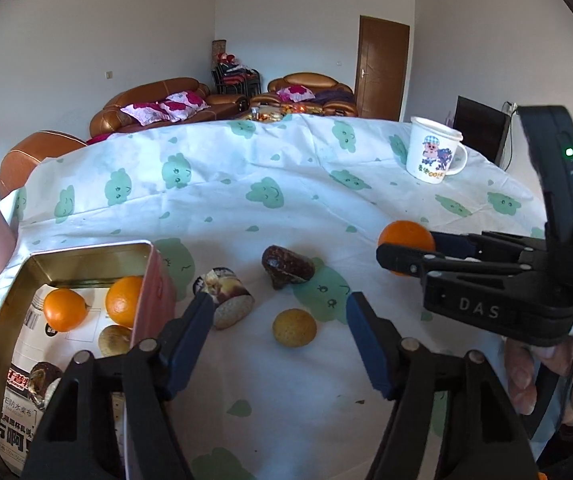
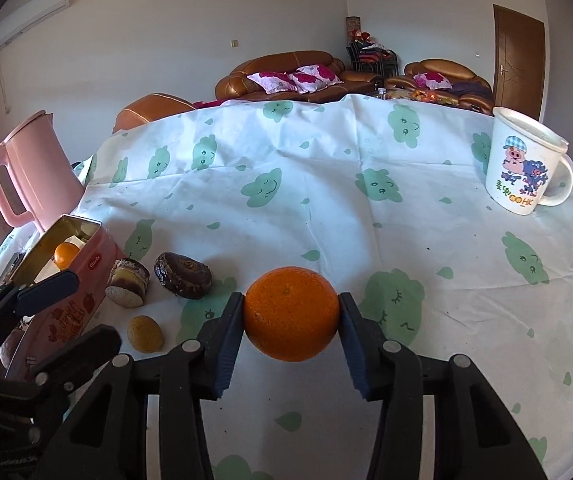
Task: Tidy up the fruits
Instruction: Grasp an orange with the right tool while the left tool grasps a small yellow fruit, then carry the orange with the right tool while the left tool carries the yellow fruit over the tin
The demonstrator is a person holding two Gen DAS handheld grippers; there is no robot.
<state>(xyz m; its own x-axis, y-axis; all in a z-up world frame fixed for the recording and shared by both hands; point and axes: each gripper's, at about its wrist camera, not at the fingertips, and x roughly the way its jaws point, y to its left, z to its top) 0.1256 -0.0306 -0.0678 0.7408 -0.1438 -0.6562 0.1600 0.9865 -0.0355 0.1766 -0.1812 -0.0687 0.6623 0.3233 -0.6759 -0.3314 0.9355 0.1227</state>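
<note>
Orange (image 2: pixel 291 313) sits clamped between the two blue pads of our right gripper (image 2: pixel 291 316), one pad pressed on each side of it, held just above the tablecloth (image 2: pixel 326 200). From the left wrist view the same fruit (image 1: pixel 405 240) shows at the tip of that gripper (image 1: pixel 402 254), off to the right and beyond our left gripper (image 1: pixel 280 324). Our left gripper stands wide apart and holds nothing — its fingers (image 1: pixel 190 336) frame a small yellowish round piece (image 1: pixel 294 327) lying on the cloth between and just past them.

Further out, a cut cake roll (image 1: pixel 226 300) lies beside the left finger, and a dark chocolate-coated piece (image 1: pixel 286 266) rests a little behind it. To the left stands the open pink tin (image 1: pixel 158 280), its wall just beside the cake roll; inside we see two more oranges (image 1: pixel 64 309) side by side, a pale round piece near them, and printed paper lining the bottom.

A pink kettle (image 2: pixel 34 168) stands behind the tin — well apart from the held fruit. A white cartoon mug (image 2: pixel 526 164) stands at the far right of the table.
</note>
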